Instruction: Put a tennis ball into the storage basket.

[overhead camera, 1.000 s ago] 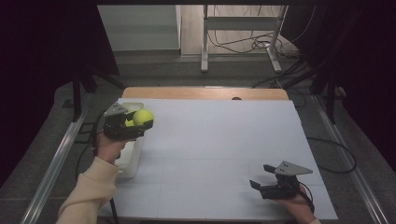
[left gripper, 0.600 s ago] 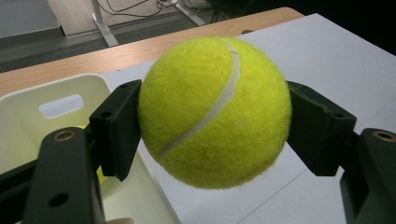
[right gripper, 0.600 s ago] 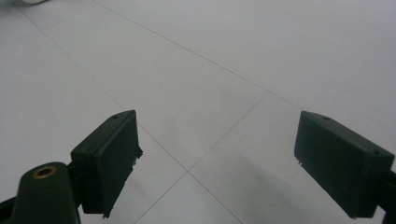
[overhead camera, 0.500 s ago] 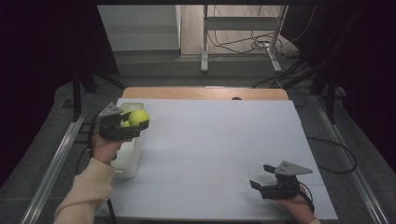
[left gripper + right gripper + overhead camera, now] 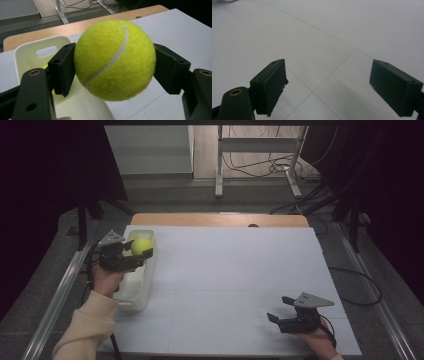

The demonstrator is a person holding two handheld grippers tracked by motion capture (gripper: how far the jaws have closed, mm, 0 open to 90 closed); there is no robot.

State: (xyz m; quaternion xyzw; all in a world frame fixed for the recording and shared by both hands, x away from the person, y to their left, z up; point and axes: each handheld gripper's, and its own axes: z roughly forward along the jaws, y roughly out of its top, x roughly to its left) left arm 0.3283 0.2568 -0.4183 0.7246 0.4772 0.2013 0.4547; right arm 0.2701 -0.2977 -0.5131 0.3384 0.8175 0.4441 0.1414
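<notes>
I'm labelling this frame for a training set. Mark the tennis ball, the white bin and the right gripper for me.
tennis ball (image 5: 113,60), left gripper view, middle of the felt by the seam.
white bin (image 5: 136,292), high view, its outer side wall.
right gripper (image 5: 327,88), right gripper view, midway between its fingertips.

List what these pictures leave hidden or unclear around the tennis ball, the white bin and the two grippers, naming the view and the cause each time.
- Bin floor, high view: hidden by the left gripper and hand.
- Yellow patch inside the bin, left gripper view: mostly behind a jaw; unidentifiable.
- Tennis ball far side, left gripper view: turned away.
- Ball's height above the bin: not judgeable.
- Right gripper hand, high view: cut by the bottom edge.
</notes>
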